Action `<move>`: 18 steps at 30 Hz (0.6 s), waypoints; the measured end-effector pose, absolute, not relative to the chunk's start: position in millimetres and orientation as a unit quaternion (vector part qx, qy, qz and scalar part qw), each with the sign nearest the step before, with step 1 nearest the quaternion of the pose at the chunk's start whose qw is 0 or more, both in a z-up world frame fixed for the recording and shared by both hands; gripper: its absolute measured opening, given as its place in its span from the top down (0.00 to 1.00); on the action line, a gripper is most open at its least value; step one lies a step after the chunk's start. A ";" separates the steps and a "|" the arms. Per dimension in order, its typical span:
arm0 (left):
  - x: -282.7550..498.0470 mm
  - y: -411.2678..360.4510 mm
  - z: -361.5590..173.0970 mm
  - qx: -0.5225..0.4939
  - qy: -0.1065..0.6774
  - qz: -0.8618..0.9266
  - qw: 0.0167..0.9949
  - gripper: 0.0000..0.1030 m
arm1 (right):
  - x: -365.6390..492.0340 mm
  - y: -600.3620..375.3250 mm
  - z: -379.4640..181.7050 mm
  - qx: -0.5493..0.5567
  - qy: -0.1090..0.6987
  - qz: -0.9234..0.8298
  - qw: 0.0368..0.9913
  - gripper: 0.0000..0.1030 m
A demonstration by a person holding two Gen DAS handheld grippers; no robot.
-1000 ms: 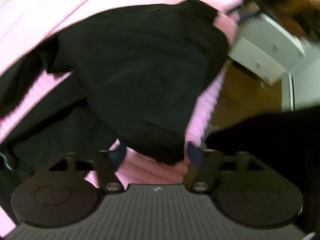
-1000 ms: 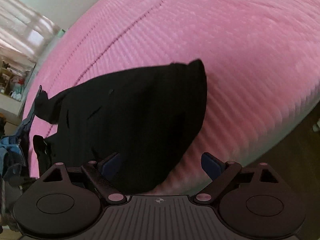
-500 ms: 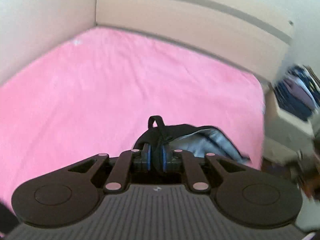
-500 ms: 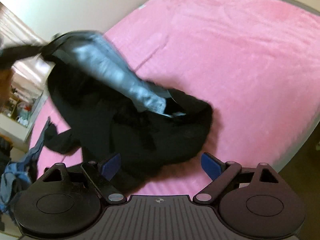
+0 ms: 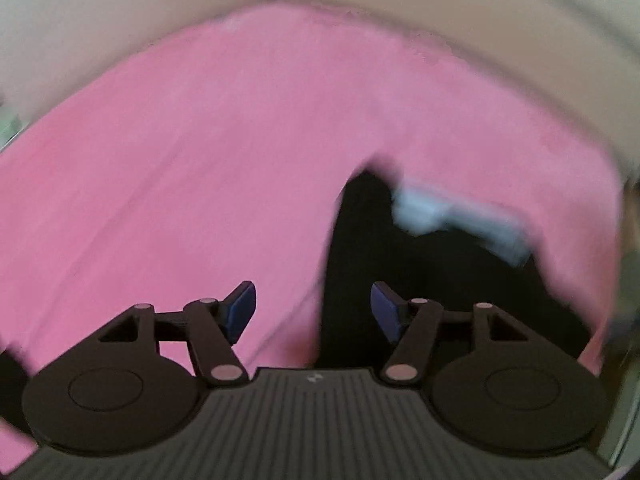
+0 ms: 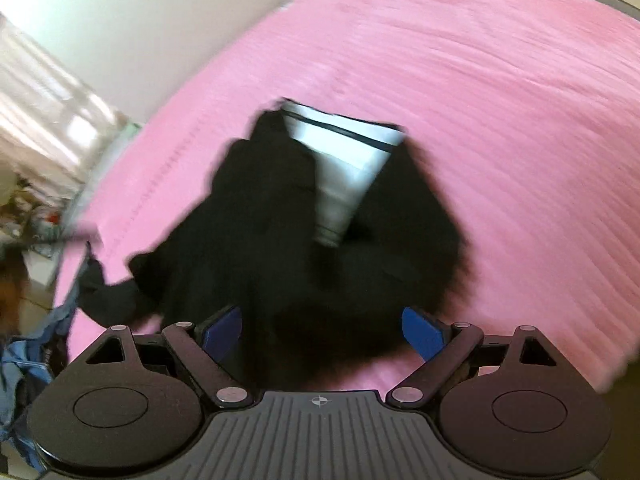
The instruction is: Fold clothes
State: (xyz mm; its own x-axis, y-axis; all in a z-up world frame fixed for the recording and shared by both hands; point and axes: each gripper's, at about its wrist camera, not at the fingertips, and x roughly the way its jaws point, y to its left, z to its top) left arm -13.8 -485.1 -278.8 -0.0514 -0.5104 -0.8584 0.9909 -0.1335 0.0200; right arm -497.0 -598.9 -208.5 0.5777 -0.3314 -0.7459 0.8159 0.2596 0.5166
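Observation:
A black garment (image 6: pixel 304 240) with a pale grey lining (image 6: pixel 348 168) lies crumpled on the pink bed (image 6: pixel 500 100). In the left wrist view the garment (image 5: pixel 440 272) lies right of centre with the lining (image 5: pixel 452 220) showing. My left gripper (image 5: pixel 313 306) is open and empty, just above the garment's left edge. My right gripper (image 6: pixel 322 330) is open and empty, its fingers either side of the garment's near part. Both views are blurred by motion.
The pink bed (image 5: pixel 180 160) meets pale walls (image 5: pixel 120 8) at the far side. Blue clothes (image 6: pixel 24 360) hang off the bed's left edge. A window and cluttered furniture (image 6: pixel 36 128) stand at the left. Floor shows at the bed's right edge (image 6: pixel 624 368).
My left gripper was shut on the garment half a second ago and is now open; the garment has dropped onto the bed in a heap. The right gripper stayed open.

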 end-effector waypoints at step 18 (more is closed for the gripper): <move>45.7 -248.7 -350.5 0.474 0.344 -0.539 0.605 0.41 | -554.7 -636.4 -201.1 0.455 0.347 -0.448 0.687 0.96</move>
